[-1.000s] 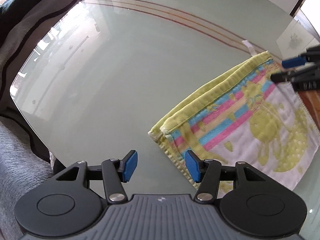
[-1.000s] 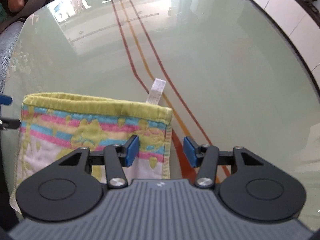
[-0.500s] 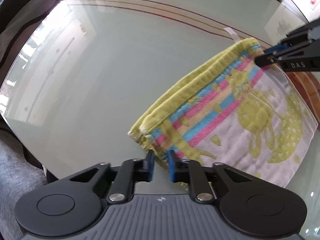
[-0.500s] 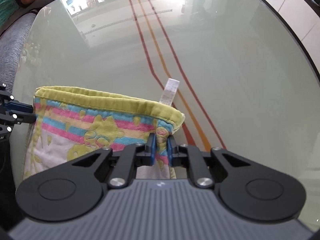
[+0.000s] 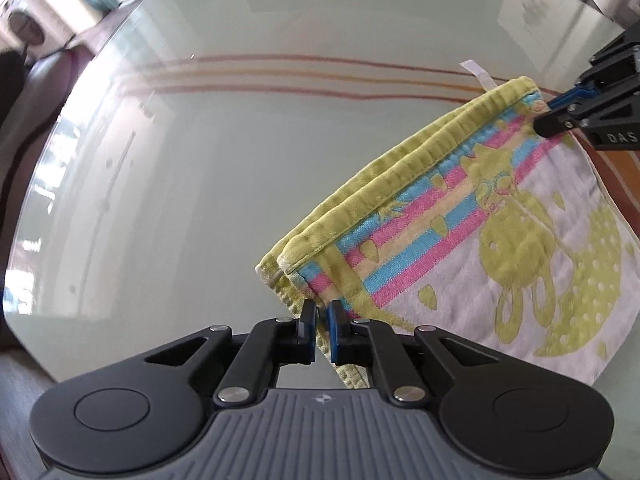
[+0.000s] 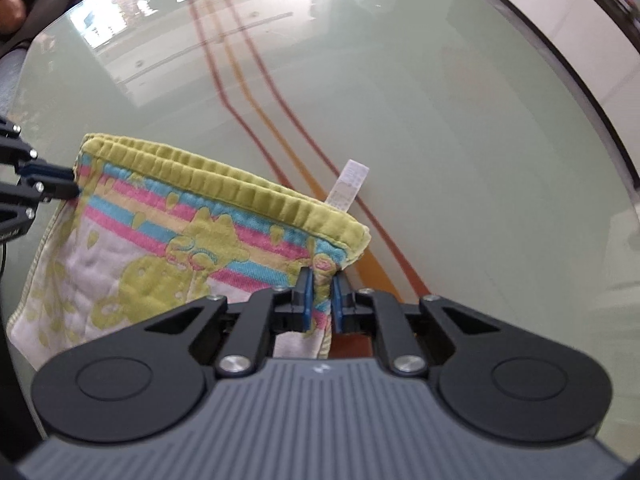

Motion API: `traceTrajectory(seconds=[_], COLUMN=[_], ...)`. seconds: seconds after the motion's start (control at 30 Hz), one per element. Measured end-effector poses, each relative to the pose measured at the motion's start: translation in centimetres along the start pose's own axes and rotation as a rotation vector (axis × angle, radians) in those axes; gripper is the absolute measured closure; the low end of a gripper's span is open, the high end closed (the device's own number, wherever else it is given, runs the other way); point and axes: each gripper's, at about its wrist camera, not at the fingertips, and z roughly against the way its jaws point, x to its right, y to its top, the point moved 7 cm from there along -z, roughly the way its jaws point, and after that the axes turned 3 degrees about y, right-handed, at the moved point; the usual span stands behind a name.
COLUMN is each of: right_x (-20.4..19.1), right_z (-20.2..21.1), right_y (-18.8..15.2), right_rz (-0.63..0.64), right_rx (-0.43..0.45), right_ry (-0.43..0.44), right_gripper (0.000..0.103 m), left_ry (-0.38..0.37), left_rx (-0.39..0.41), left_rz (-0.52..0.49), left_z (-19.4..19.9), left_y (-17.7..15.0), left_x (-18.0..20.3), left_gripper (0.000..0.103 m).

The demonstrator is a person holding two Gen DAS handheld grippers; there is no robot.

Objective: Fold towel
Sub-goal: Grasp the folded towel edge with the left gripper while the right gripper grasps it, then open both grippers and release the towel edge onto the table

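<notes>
- My left gripper [image 5: 323,318] has its jaws clamped on one corner of the towel [image 5: 460,248]; the cloth runs ahead and to the right of them.
- My right gripper [image 6: 320,294] is pinched on the opposite corner – the towel spreads left of those jaws, its white tag [image 6: 347,184] just ahead.
- The green hem already lies doubled, so I judge one fold done.
- The held edge is raised off the glass desk [image 5: 200,200] – another fold and the laying flat remain.
</notes>
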Motion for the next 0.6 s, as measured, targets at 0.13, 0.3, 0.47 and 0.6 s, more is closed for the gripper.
traceTrajectory(seconds=[0.13, 0.3, 0.47, 0.6], right_x=[1.9, 4.1, 5.2, 4.8], right_z=[1.3, 2.9, 4.0, 4.9], right_y=[-1.8, -4.4, -5.5, -5.0], right_rz=[-0.063, -0.141, -0.184, -0.161], right_rx=[-0.002, -0.008, 0.024, 0.096], right_ry=[-0.030, -0.066, -0.124, -0.175], right_gripper=[0.093, 0.093, 0.089, 0.073], left_ry=[-0.012, -0.025, -0.042, -0.052], left_rx=[0.013, 0.031, 0.053, 0.069], left_rz=[-0.068, -0.184, -0.235, -0.207], left_z=[0.0, 0.2, 0.2, 0.0], left_y=[1.9, 4.1, 5.5, 6.0], left_x=[1.9, 5.5, 8.1, 8.0], left_gripper=[0.096, 0.096, 0.095, 0.086])
